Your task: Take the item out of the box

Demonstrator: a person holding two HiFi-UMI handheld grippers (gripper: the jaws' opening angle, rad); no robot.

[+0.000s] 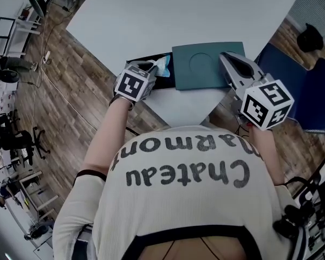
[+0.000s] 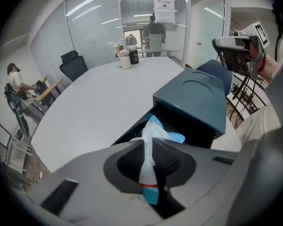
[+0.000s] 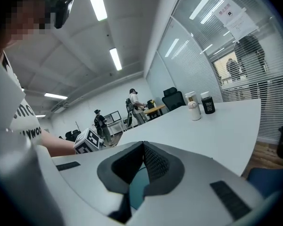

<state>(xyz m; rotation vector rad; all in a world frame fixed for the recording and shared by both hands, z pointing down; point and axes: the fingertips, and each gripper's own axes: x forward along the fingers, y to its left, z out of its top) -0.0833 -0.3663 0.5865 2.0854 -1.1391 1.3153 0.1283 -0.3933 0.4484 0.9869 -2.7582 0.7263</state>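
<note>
Pinching crinkled white-and-blue plastic packet (image 2: 156, 127) in left claw (image 2: 149, 144); long axis straight ahead of claw, far end inside open mouth of dark teal box (image 2: 193, 98) on white table (image 2: 104, 98). Right claw (image 3: 142, 147) closed, empty, farther off over box lid.

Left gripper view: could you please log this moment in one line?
left tongs: shut on packet | packet: partly out of box | right tongs: shut, empty
</note>
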